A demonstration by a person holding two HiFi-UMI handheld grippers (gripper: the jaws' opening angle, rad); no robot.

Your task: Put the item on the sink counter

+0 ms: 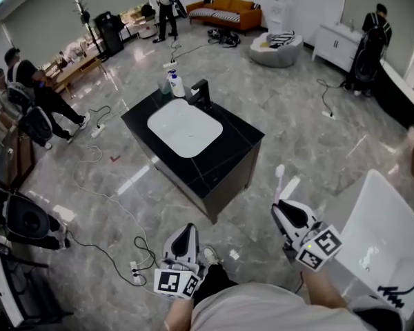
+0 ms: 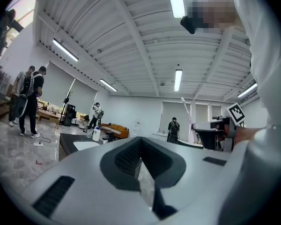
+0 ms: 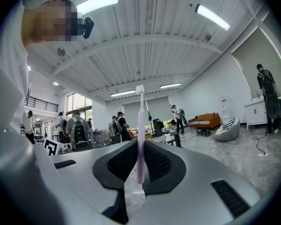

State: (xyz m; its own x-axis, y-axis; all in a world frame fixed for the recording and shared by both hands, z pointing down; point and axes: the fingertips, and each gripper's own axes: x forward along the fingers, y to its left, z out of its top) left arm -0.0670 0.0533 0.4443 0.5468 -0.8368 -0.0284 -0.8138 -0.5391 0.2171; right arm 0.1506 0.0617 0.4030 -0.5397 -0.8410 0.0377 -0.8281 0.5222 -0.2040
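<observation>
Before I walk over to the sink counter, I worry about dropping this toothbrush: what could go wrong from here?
The right gripper pinches the toothbrush low on its thin handle, with most of it standing free, so a jolt could tilt it loose. Cables and a power strip lie by your feet, toward the sink counter: a possible trip.
</observation>
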